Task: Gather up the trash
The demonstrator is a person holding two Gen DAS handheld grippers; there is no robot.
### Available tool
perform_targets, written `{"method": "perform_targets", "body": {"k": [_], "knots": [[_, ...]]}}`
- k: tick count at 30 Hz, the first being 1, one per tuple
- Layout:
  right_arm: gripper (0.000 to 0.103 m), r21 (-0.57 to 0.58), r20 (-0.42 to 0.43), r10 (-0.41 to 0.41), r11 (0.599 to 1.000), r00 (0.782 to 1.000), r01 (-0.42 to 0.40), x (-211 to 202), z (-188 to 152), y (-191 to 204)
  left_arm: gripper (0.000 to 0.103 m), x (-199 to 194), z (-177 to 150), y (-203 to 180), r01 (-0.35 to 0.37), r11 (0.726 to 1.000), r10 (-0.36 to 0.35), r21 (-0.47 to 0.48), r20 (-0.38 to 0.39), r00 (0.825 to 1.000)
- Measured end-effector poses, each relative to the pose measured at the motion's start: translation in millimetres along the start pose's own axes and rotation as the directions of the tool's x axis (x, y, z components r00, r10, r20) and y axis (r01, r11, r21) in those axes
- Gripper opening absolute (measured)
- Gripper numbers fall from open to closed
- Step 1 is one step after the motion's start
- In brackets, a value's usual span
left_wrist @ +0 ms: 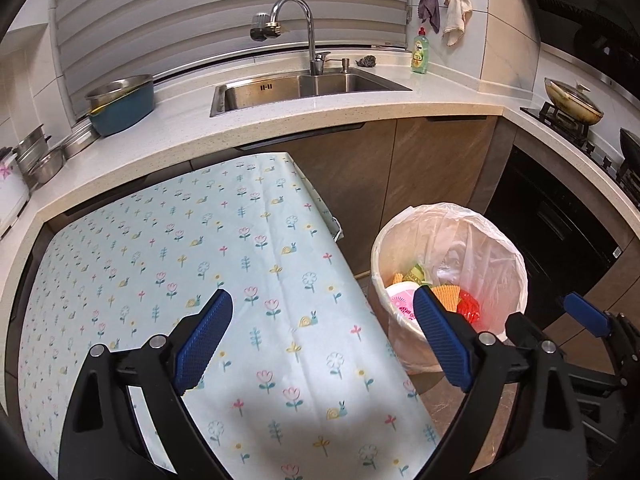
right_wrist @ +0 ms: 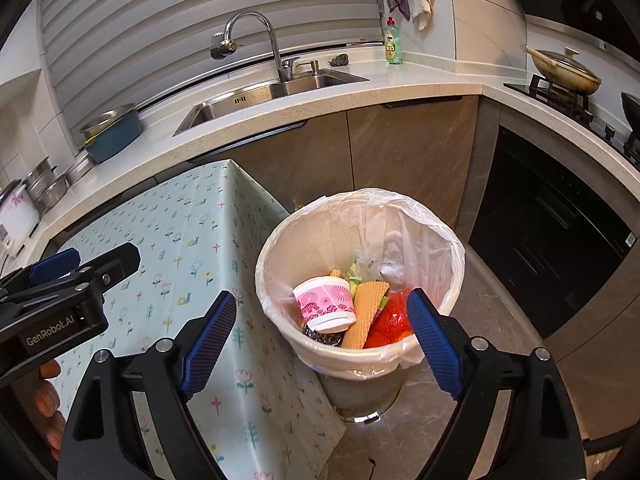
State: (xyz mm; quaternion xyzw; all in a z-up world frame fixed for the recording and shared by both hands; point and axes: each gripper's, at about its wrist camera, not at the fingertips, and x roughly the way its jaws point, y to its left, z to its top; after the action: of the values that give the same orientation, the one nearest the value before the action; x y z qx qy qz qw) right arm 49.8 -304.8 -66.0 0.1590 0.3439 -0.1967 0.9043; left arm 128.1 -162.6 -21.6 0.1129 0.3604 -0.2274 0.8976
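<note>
A white trash bin (right_wrist: 280, 240) with a clear plastic liner stands on the floor beside the table; it also shows in the left wrist view (left_wrist: 504, 248). Inside lie a pink-patterned paper cup (right_wrist: 326, 304), a tan corrugated sleeve (right_wrist: 364, 316), a red wrapper (right_wrist: 390, 322) and green scraps. My right gripper (right_wrist: 322, 332) is open and empty, just above the bin's near rim. My left gripper (left_wrist: 324, 332) is open and empty over the table's right part; it also shows in the right wrist view (right_wrist: 60, 276).
The table wears a pale floral cloth (left_wrist: 200, 248). Behind it run a kitchen counter (left_wrist: 320, 116) with a steel sink (left_wrist: 304, 86), faucet, blue pot (left_wrist: 120, 104) and soap bottle (left_wrist: 419, 52). A stove with a pan (left_wrist: 572, 100) is at right.
</note>
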Motion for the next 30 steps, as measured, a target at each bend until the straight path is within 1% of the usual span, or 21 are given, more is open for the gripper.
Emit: {"method": "perform_targets", "body": {"k": [8,15,21,25,30], "knots": [[0.086,-0.046,0.002,-0.028,0.999,1.000,0.028,-20.8,-16.3,11.0,0.088,-16.2,-18.6,7.1,-0.022,1.000,0.022,-0.008,0.000,1.000],[0.086,-0.036,-0.002,-0.032,0.999,0.999,0.032,-31.7,-27.1,11.6,0.089,-23.9,-31.6,8.0,-0.050,0.999,0.050,-0.005,0.007,0.999],[0.087,-0.036,0.002,-0.036,0.999,0.999,0.036,-36.2,-31.6,9.4,0.089,-26.6,-38.0,5.6,-0.056,0.998,0.056,-0.009,0.005,0.998],[0.096,-0.033,0.001,-0.031,0.999,1.000,0.031,-36.6,-33.6,8.5,0.089,-27.2,-42.2,2.6,-0.055,0.998,0.055,-0.004,0.000,0.998],[0.096,-0.044,0.001,-0.039,0.998,0.999,0.039,-36.1,-35.6,8.7,0.089,-25.4,-46.3,-1.7,-0.056,0.998,0.056,0.001,-0.011,0.998]]}}
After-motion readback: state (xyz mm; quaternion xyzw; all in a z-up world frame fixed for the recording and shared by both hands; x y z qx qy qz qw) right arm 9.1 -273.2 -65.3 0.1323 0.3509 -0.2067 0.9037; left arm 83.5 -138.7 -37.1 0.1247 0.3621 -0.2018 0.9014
